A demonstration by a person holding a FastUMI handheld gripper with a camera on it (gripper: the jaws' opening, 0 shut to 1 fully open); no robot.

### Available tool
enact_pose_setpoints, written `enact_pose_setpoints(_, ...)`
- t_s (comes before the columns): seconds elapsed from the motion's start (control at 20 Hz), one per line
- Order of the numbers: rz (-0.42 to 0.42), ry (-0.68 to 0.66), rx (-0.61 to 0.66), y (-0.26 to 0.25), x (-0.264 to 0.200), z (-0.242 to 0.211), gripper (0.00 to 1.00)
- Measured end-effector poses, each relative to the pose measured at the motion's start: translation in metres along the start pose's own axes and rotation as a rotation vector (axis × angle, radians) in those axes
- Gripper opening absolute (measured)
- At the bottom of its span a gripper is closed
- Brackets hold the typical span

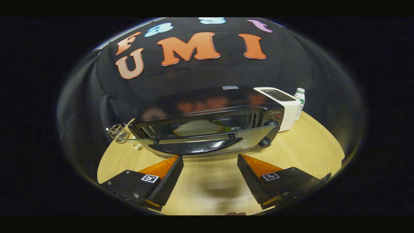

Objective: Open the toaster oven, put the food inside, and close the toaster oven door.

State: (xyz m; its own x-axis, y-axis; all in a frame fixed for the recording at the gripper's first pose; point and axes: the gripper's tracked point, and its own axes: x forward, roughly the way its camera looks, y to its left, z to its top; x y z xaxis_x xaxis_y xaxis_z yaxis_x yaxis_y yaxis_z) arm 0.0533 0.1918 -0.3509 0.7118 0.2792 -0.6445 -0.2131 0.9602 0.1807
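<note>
A black toaster oven (210, 106) stands on the round wooden table (307, 145), just beyond my fingers. Its glass door (207, 137) hangs partly open, tilted toward me, with the dark handle (197, 146) along its front edge. Inside the oven lies a sandwich (198, 127) with a bit of green showing at its right end. My gripper (210, 158) is open, its two fingers spread wide just short of the door handle, with nothing between them.
A white slot toaster (284, 106) stands right of the oven, with a small white bottle (300, 98) behind it. A small wire basket (118, 133) sits at the oven's left. Bare table lies under and right of my fingers.
</note>
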Motion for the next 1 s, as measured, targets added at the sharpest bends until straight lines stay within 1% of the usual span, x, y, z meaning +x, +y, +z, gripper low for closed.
enact_pose_setpoints(0.25,-0.017,-0.031,0.011,-0.006,0.017,0.027,0.99)
enact_pose_setpoints(0.3,-0.017,-0.017,0.005,-0.005,0.018,0.023,0.99)
enact_pose_setpoints(0.45,-0.019,-0.028,-0.011,-0.007,0.013,0.022,0.99)
enact_pose_setpoints(0.6,-0.018,-0.031,-0.027,-0.012,0.002,0.022,0.99)
enact_pose_setpoints(0.75,-0.042,-0.039,-0.033,-0.027,-0.009,0.031,0.99)
enact_pose_setpoints(0.9,-0.037,-0.076,-0.019,-0.034,-0.028,0.056,0.99)
enact_pose_setpoints(1.0,-0.04,-0.12,-0.017,-0.042,-0.046,0.082,0.99)
